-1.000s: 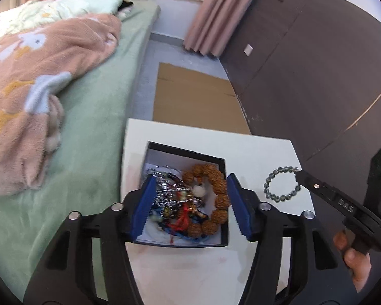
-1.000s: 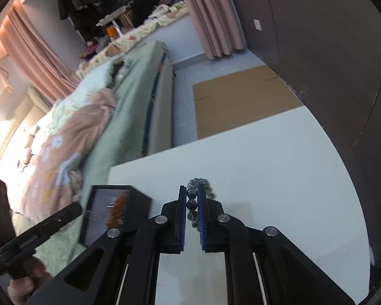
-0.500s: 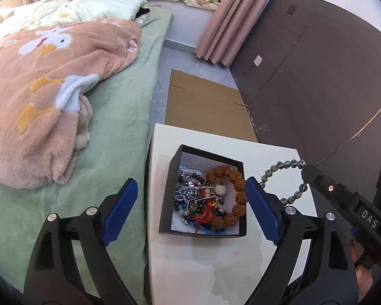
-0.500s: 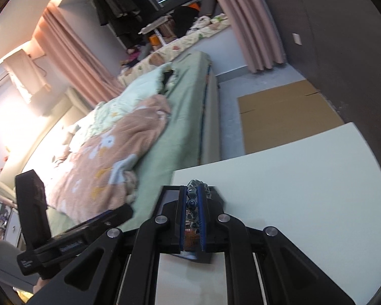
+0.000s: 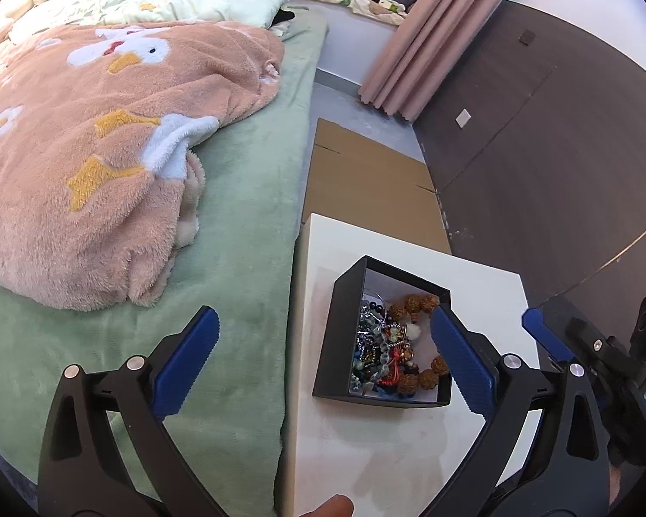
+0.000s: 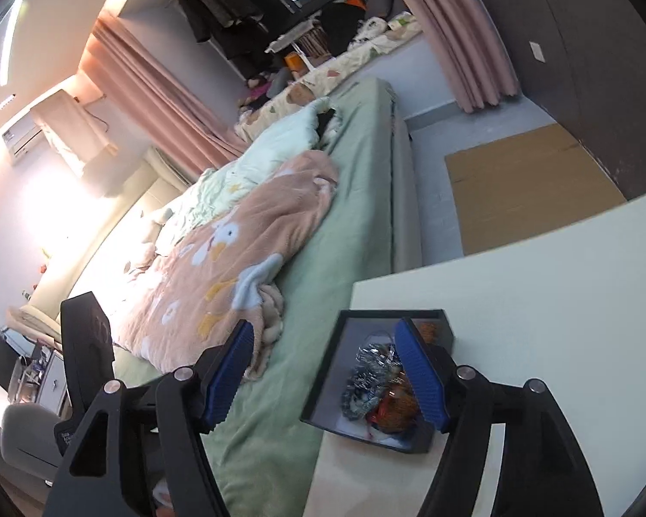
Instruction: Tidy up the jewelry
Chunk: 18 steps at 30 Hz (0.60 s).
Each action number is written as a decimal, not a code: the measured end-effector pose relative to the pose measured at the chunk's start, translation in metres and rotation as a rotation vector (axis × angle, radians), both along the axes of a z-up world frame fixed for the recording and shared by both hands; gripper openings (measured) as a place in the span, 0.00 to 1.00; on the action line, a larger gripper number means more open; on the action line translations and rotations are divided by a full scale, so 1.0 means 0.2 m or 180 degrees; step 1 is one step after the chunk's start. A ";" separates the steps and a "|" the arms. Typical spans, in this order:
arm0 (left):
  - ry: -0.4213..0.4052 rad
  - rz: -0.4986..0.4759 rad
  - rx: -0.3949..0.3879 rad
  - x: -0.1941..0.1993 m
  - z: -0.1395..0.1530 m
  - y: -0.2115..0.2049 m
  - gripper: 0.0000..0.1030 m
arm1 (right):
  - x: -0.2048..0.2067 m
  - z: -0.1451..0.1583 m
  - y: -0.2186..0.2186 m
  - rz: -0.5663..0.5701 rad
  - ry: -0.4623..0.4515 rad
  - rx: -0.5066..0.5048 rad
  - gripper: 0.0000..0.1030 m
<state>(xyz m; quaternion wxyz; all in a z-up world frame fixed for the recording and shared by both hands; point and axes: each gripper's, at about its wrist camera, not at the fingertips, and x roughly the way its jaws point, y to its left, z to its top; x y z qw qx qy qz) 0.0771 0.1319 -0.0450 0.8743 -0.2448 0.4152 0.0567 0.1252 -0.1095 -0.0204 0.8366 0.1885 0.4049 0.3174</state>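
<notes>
Jewelry (image 5: 385, 355) is lying heaped inside a black open-topped box (image 5: 339, 331) with a pale lining; the box is sitting on the white table (image 5: 379, 465) close to the table's edge that is running along the green bed (image 5: 245, 267); a bracelet of large brown beads (image 5: 422, 381) is curling along the side of the box away from the bed, and silvery chains (image 6: 368, 366) and a red tassel (image 5: 394, 355) are tangling toward the bed side. The left gripper (image 5: 323, 357) is hovering over the box with its jaws opening wide, one blue pad (image 5: 187, 362) over the bed and the other over the box, nothing between them being pressed. The right gripper (image 6: 325, 379) is also opening its jaws above the box, gripping nothing; one of its fingers (image 6: 417, 375) is hanging over the beads. A peach blanket (image 5: 86, 163) with duck prints is lying bunched on the bed; flattened cardboard (image 5: 366, 189) is lying on the floor beyond the table's far edge.
</notes>
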 end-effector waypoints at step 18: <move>-0.0241 -0.0370 0.0384 -0.12 0.17 -0.25 0.95 | -0.11 0.02 -0.28 -0.0249 -0.0002 -0.0546 0.85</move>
